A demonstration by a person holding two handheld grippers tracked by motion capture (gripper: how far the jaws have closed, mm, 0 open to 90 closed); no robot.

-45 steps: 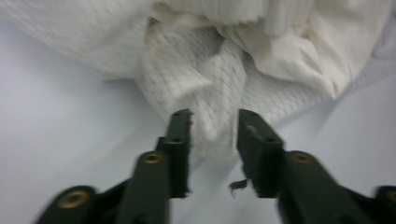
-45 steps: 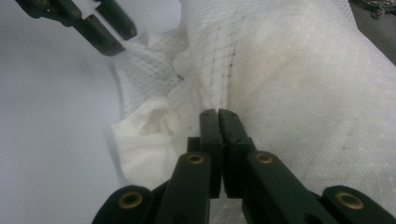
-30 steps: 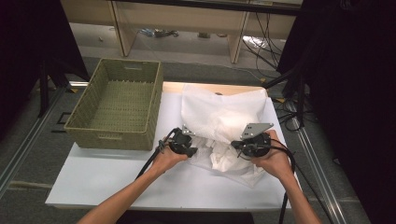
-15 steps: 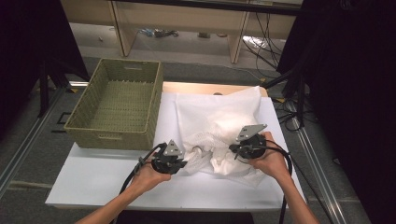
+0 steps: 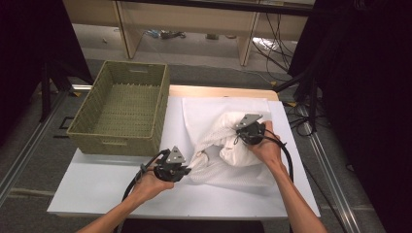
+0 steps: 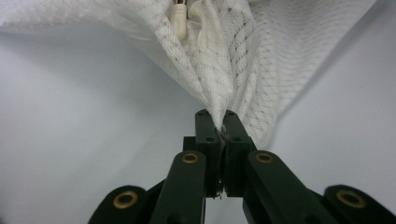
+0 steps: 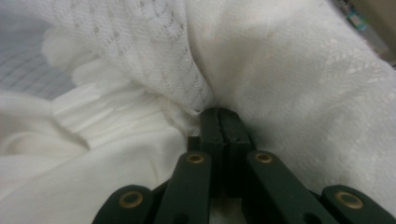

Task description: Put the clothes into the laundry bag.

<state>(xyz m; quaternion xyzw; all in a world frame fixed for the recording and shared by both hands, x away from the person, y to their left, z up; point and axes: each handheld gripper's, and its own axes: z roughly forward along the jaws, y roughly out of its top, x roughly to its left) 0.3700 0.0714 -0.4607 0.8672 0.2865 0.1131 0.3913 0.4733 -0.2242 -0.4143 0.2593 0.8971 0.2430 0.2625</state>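
Observation:
A bunched white mesh cloth (image 5: 218, 145) lies on the white table (image 5: 97, 184), partly over a flat white sheet (image 5: 218, 107). My left gripper (image 5: 188, 166) is at the cloth's near left corner, shut on a drawn-out fold of mesh (image 6: 219, 60), with the jaws (image 6: 217, 116) pressed together on it. My right gripper (image 5: 239, 138) sits on top of the bundle at the right, shut on a pinch of the white cloth (image 7: 280, 56), its jaws (image 7: 219, 112) buried in the folds. The mesh stretches between the two grippers.
An empty woven green basket (image 5: 116, 141) stands at the table's far left, close to the cloth. Bare tabletop lies in front of and left of my left hand. Dark curtains, cables and a low shelf surround the table.
My left gripper moved toward the near left, pulling a corner of mesh out, then held still. My right gripper moved away from me and slightly left with the bundle.

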